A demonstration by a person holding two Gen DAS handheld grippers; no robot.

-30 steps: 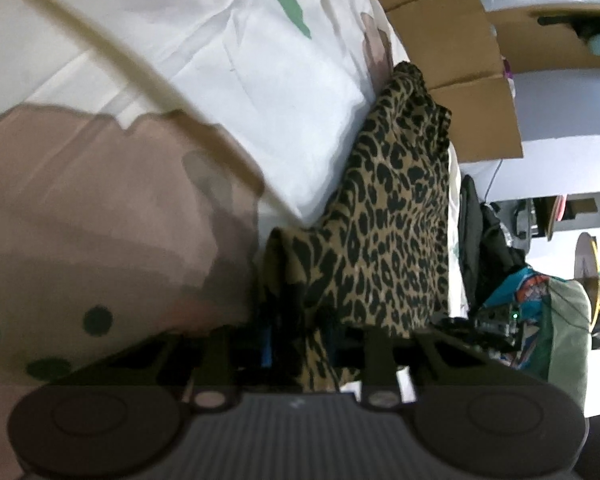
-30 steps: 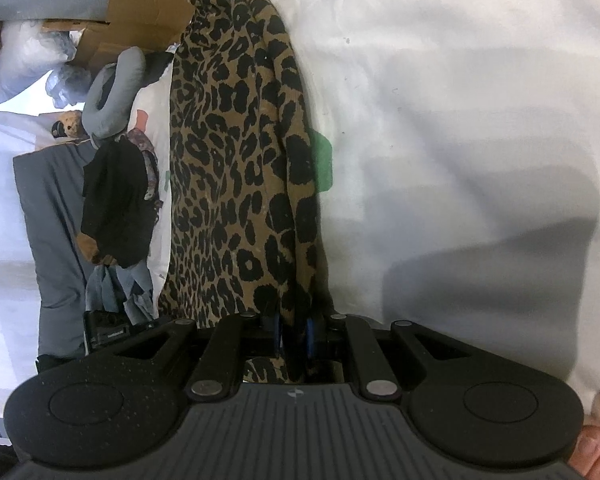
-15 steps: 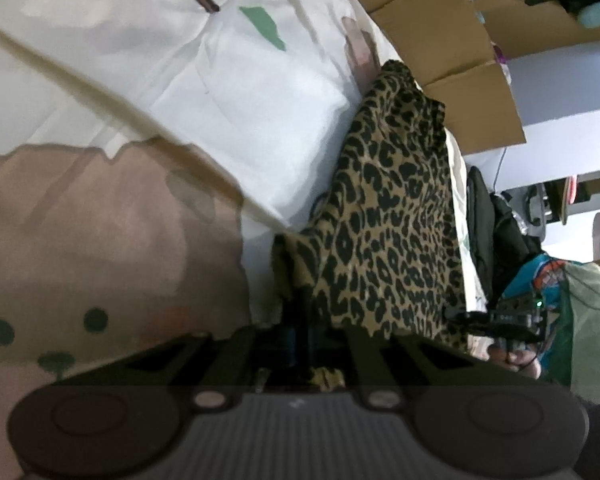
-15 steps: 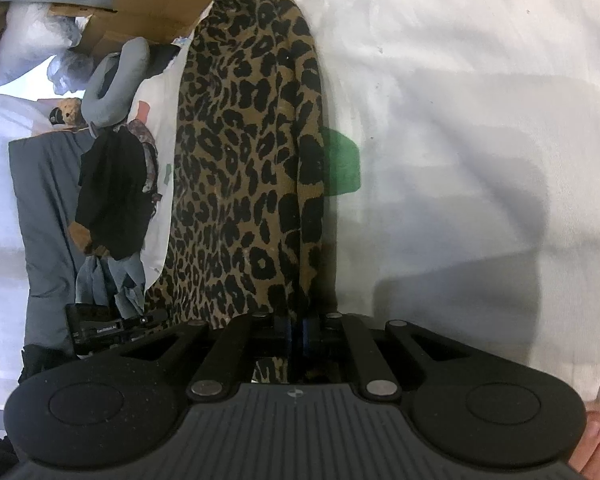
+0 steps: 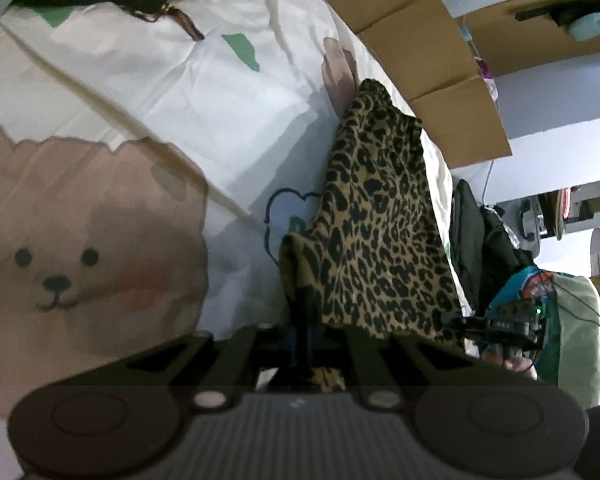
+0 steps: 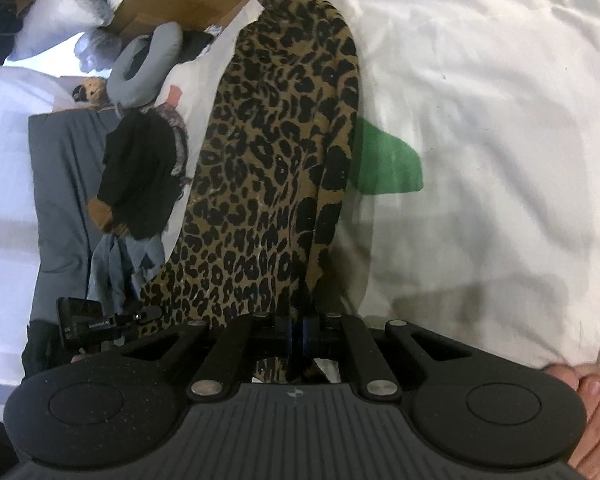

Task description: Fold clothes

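A leopard-print garment stretches along the far edge of a white printed bedsheet. My left gripper is shut on one near corner of the garment, which hangs lifted off the sheet. In the right wrist view the same leopard-print garment runs away from the camera. My right gripper is shut on its other near corner. The cloth between the two grips is raised, and its far end still rests on the bedsheet. The other gripper shows at the right of the left wrist view.
A brown bear print covers the sheet at left. Cardboard boxes stand beyond the bed. A dark clothes pile, a grey neck pillow and grey bedding lie left of the garment. A person's fingers hold the right gripper.
Both grippers closed on the garment's near corners and rose, lifting that end off the sheet. More of the sheet's prints shows beneath the cloth.
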